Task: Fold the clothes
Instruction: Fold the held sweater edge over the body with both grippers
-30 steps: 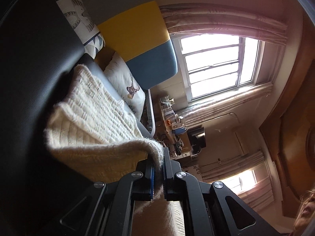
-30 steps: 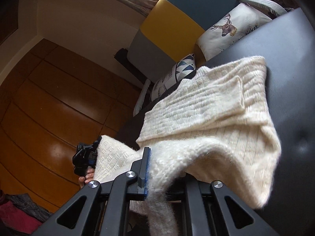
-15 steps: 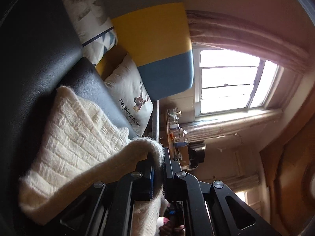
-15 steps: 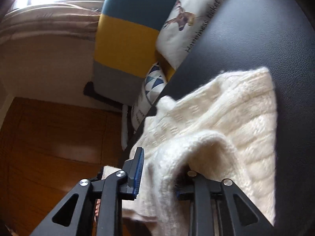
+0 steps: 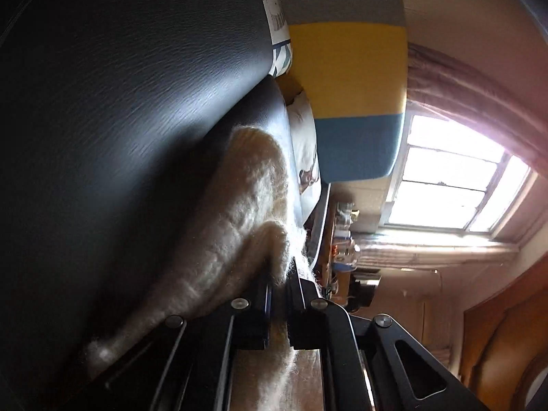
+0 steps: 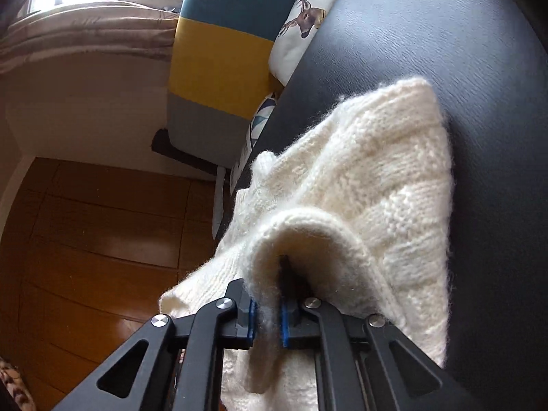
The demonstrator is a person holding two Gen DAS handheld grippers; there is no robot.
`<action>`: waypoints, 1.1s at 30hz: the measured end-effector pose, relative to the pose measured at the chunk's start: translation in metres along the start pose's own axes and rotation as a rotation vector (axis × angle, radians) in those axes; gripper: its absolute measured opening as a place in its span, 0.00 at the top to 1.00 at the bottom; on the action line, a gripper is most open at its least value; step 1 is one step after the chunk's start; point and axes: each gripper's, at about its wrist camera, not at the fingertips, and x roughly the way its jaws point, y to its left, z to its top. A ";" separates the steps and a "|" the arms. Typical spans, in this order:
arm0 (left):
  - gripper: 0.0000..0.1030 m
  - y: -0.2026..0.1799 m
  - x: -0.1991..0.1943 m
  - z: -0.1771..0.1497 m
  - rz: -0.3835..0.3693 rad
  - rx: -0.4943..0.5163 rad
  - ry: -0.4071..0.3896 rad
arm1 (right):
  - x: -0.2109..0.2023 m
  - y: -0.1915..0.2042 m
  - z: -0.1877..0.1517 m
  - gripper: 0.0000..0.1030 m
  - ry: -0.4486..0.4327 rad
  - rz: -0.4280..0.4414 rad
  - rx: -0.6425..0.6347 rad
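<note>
Left gripper (image 5: pixel 278 303): the two black jaws stand nearly together, clamped on a fuzzy edge of the cream knitted sweater (image 5: pixel 239 239). The pinched knit passes between the blue-edged pads and trails back under the gripper body. Ahead of the fingertips and to their left, the garment rises in a soft folded ridge that lies against the dark leather-like cushion (image 5: pixel 120 120). Beyond the ridge, further forward, a white printed pillow (image 5: pixel 306 157) leans by a backrest panel (image 5: pixel 349 68) banded grey, yellow and teal. To the right of the tips, well apart, stand a bright window (image 5: pixel 452 188) and a cluttered small table (image 5: pixel 342 250), its items too small to tell.

Right gripper (image 6: pixel 266 322): the jaws are drawn close on a thick doubled fold of the same sweater (image 6: pixel 376 188), the wool filling the gap between the blue pads (image 6: pixel 252 318). The fold arches up over the fingertips and drapes to both sides. Forward and to the right of the tips, the body of the garment lies flat on the dark cushion (image 6: pixel 479 68), its far corner squared. A loose portion hangs left of the jaws, over the wooden floor (image 6: pixel 85 239). Further ahead, a deer-print pillow (image 6: pixel 304 17) rests against the banded backrest panel (image 6: pixel 219 68).
</note>
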 end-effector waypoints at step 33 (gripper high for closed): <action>0.92 -0.002 -0.106 -0.133 0.042 0.233 0.188 | -0.049 0.044 -0.086 0.64 -0.050 0.044 -0.021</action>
